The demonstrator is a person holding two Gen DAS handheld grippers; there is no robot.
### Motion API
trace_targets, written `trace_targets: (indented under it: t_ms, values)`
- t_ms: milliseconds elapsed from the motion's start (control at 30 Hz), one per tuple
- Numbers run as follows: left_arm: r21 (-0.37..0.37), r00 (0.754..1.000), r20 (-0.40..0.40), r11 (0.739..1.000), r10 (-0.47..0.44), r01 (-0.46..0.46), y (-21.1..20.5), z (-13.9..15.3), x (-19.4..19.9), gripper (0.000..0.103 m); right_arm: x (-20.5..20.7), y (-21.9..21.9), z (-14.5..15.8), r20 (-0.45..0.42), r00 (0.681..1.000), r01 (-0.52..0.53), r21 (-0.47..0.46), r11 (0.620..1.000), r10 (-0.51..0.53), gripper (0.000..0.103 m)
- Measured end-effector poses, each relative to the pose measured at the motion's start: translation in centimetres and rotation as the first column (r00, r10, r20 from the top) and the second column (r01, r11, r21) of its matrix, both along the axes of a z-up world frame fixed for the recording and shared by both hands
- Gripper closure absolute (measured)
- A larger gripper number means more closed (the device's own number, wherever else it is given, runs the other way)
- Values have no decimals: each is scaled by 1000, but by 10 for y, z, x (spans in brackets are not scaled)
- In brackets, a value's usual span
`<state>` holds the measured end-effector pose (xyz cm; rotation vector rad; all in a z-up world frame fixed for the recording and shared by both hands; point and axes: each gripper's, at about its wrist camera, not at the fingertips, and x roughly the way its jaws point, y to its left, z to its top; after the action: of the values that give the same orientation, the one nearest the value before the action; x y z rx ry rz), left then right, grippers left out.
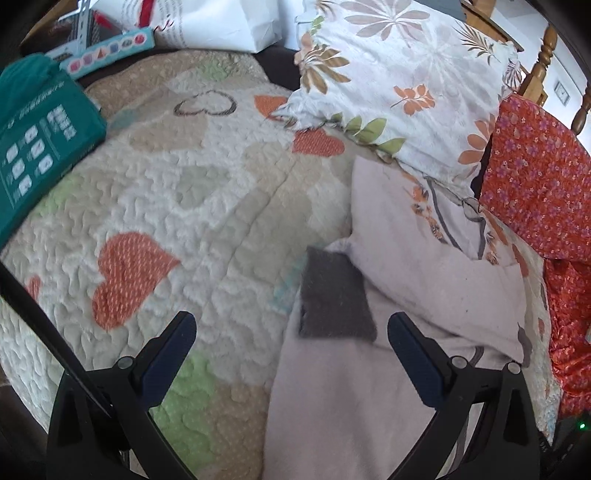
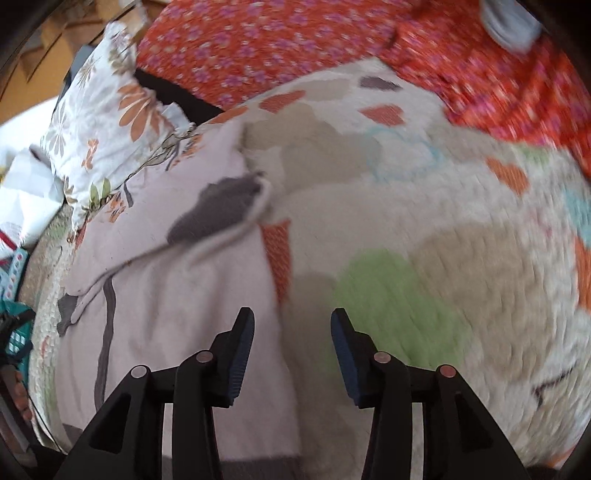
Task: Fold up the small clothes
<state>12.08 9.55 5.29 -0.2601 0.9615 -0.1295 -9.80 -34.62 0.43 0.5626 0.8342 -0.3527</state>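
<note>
A pale pink small garment (image 1: 424,280) with a dark grey patch (image 1: 334,299) and an orange and grey print lies on the quilted bedspread (image 1: 177,192). It also shows in the right wrist view (image 2: 166,295), creased, with the grey patch (image 2: 218,210) near its upper edge. My left gripper (image 1: 291,328) is open and empty, just above the garment's left edge near the grey patch. My right gripper (image 2: 291,328) is open and empty, over the garment's right edge where it meets the bedspread (image 2: 424,229).
A floral pillow (image 1: 399,81) lies behind the garment. A red flowered cloth (image 1: 535,173) lies to the right, also in the right wrist view (image 2: 280,40). A teal package (image 1: 33,136) and a white bag (image 1: 221,22) sit at the far left. A wooden bedpost (image 1: 543,59) stands at the back right.
</note>
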Motion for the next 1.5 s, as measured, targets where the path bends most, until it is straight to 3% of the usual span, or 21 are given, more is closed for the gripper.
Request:
trace_targets:
  t_ms: [100, 167, 233, 300, 333, 533, 633, 767, 1033, 1200, 1367, 1400, 1433, 1500]
  values:
    - [-68, 999, -47, 998, -18, 15, 12, -13, -8, 6, -10, -5, -6, 47, 999, 14, 60, 998, -17, 55]
    - [-102, 995, -91, 994, -42, 33, 14, -23, -14, 26, -9, -7, -8, 77, 997, -8, 135, 991, -2, 53]
    - [-147, 987, -139, 988, -74, 54, 14, -36, -22, 36, -6, -5, -15, 110, 994, -46, 234, 971, 21, 53]
    - [-191, 982, -164, 980, -90, 58, 12, -46, -30, 38, -6, -1, -16, 123, 992, -63, 247, 967, 34, 53]
    - [-189, 986, -140, 980, -85, 57, 11, -46, -37, 38, -7, 1, -16, 128, 991, -76, 264, 961, 44, 53]
    - [-221, 979, -114, 965, -169, 141, -5, -48, -63, 38, -14, 2, -28, 185, 982, -126, 449, 885, 46, 53]
    - [-288, 968, -134, 943, -213, 168, -8, -51, -77, 50, -18, 7, -37, 210, 977, -153, 540, 828, 44, 53]
    - [-369, 965, -153, 918, -214, 145, -2, -58, -100, 55, -22, 14, -42, 224, 973, -175, 587, 791, 49, 53]
    - [-357, 972, -128, 923, -199, 142, -5, -62, -137, 52, -32, 41, -43, 220, 968, -226, 566, 792, 119, 53]
    - [-343, 972, -137, 929, -193, 137, -11, -60, -138, 53, -38, 66, -38, 203, 962, -262, 496, 828, 182, 53]
    - [-223, 975, -163, 968, -151, 113, -15, -60, -139, 93, -40, 85, -33, 180, 962, -262, 408, 875, 204, 55]
    - [-221, 972, -173, 968, -158, 117, -14, -59, -136, 94, -41, 87, -32, 172, 964, -255, 390, 885, 202, 66]
    - [-234, 970, -182, 965, -164, 119, -11, -59, -133, 96, -42, 89, -32, 150, 969, -239, 359, 902, 198, 87]
    - [-273, 969, -192, 957, -154, 98, -2, -54, -129, 96, -43, 90, -32, 113, 973, -228, 316, 921, 202, 92]
